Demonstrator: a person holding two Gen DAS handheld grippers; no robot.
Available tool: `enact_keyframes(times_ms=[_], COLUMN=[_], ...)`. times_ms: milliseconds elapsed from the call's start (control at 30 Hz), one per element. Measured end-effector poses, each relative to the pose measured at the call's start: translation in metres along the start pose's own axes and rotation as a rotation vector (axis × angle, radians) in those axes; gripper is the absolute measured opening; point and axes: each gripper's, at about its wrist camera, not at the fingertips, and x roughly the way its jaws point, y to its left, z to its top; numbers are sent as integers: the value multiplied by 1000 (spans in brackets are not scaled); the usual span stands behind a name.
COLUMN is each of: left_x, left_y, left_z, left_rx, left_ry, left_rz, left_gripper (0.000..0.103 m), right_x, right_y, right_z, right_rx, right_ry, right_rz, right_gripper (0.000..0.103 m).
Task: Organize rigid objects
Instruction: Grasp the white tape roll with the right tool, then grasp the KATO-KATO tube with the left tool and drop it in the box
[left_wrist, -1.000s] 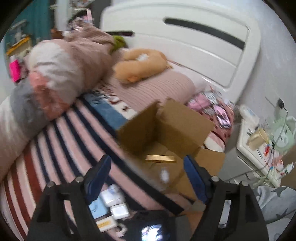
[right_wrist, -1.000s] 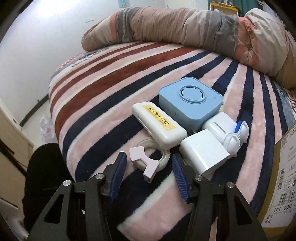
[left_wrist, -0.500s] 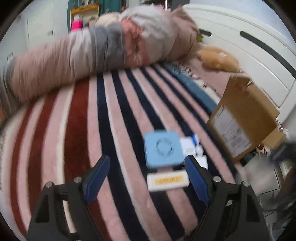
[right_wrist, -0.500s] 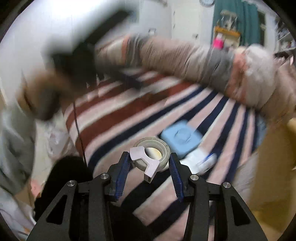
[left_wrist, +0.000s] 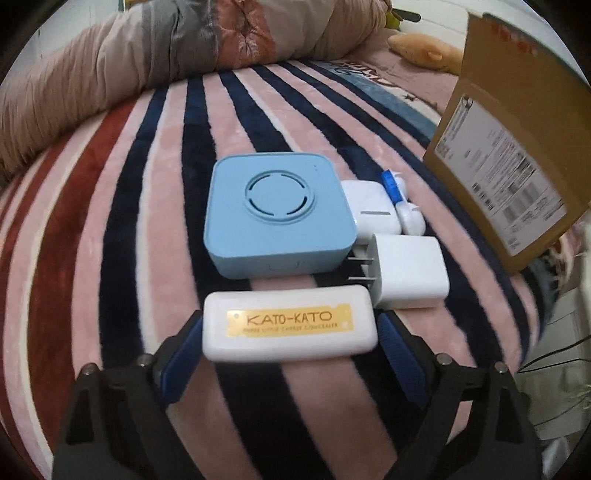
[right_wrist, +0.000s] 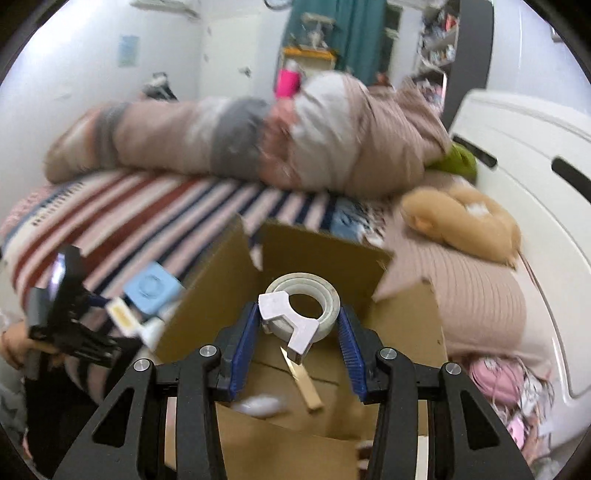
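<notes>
My left gripper is open, its blue pads on either side of a white KATO-KATO case lying on the striped blanket. Behind it sit a blue square box, a white charger plug and a white earbud case. My right gripper is shut on a tape roll in a white dispenser, held above the open cardboard box. A gold bar and a white lump lie inside the box. The left gripper also shows in the right wrist view.
The cardboard box's labelled side stands right of the items. A rolled duvet lies along the far side of the bed. A plush toy and pillow sit by the white headboard.
My left gripper moved down to the KATO-KATO case, which now sits between its pads. My right gripper carried the tape roll from the blanket to above the open box.
</notes>
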Motion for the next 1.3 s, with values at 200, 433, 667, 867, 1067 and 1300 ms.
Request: enact_keyframes(times_ms=[200,433,667,867,1067,1300], left_x=[-4,-47,-166,-221,-212,-161], left_y=[7,26,43,1,-86,-169], left_z=[0,10,54,106,139,168], left_rx=[-24,-75,-40,129,316,445], left_ry=[-18,-82,-267,-311,-241,-73], left_rz=[2,-14,-74,-137,-255,-311], left_gripper=[84,84,84,84,84,84], right_x=[12,-38,-28,21,81,118], right_y=[2,45,126,173,180,163], right_z=[-17,3,5,-25,-46,-54], right_rx=[-11,-57,-224,-277,-275,-273], right_ry=[52,-201,-147,-19,67,65], right_rz=[-75,173,444,566,463,410], right_gripper=[67,68,68,67,65,49])
